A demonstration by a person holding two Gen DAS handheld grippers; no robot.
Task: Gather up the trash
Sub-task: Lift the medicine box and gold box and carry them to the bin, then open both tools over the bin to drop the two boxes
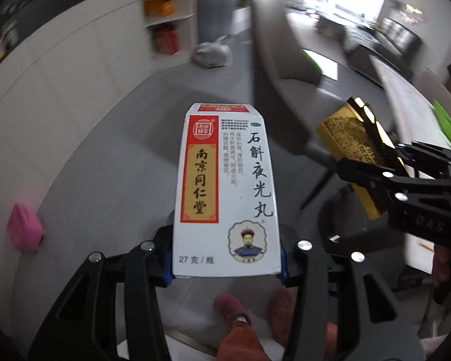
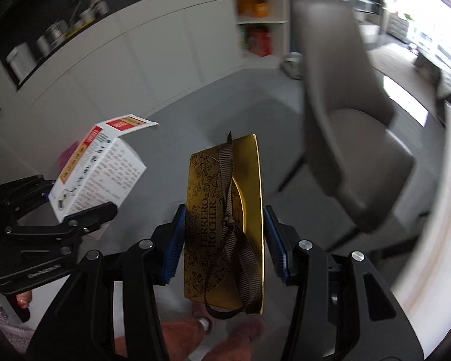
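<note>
The left gripper (image 1: 227, 266) is clamping a white medicine box (image 1: 225, 186); the right gripper (image 2: 224, 242) is pinching a gold chocolate box (image 2: 225, 222), its right pad apparently not touching; the room is blurring

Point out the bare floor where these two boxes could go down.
Bare grey floor runs between the white cabinet wall and the grey upholstered chair, up to the white plastic bag. It is crowded at the chair legs and near the pink object.
</note>
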